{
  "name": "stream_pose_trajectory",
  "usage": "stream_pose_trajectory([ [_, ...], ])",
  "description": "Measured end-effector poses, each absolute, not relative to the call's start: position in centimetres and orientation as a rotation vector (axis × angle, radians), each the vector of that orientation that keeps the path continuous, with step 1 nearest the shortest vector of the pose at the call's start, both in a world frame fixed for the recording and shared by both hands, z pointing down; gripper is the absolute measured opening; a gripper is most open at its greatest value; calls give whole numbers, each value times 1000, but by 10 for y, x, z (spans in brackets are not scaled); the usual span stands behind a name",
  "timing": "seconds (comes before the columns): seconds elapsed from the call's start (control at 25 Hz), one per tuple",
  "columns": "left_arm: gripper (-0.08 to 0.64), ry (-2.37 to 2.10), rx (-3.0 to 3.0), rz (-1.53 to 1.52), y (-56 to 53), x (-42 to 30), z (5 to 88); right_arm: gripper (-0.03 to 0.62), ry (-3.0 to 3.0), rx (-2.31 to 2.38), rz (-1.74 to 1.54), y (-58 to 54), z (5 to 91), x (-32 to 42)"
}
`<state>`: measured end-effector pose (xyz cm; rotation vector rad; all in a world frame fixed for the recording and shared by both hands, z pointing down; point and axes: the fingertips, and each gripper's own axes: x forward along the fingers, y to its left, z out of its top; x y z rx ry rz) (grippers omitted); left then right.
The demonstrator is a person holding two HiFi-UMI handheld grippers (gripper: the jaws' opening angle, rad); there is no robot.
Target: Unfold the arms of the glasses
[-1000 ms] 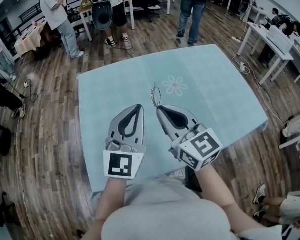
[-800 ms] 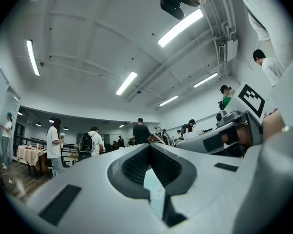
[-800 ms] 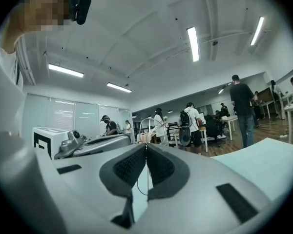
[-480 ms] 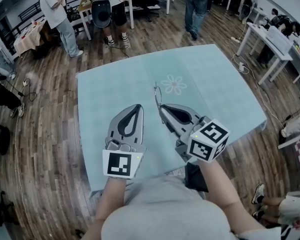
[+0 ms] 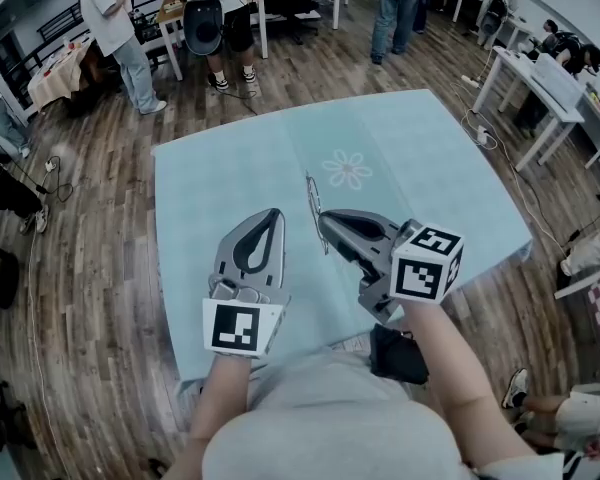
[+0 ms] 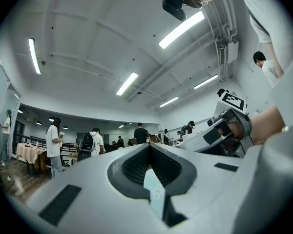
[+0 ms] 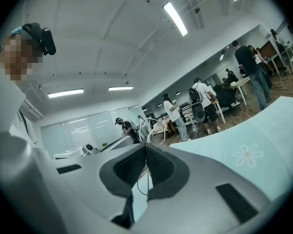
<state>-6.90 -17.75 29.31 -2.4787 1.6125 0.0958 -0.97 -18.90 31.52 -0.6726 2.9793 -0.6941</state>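
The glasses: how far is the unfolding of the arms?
Done: the right gripper is shut on the thin glasses, over the table. In hand: that grip only; the left gripper is shut, empty, beside it. Left: the unfolding; I cannot see whether any is done.

1. A large open-plan lab or workroom with a wood-plank floor (image 5: 90, 268) and white work tables (image 5: 540, 93) along the edges.
2. People (image 5: 115, 28) stand in groups by equipment, and cables (image 5: 483, 131) trail across the floor.
3. Long strip lights (image 6: 180, 29) line a bare white ceiling, with glass partitions (image 7: 83, 130) behind.
4. The counter (image 5: 220, 178) wears a pale blue cloth.
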Motion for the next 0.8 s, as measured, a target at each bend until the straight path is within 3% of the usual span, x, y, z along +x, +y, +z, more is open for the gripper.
stream_pose_trajectory([
  [0.8, 9, 1554, -2527, 61, -176, -71, 301, 11, 2936, -412, -1042, -179, 325, -14],
])
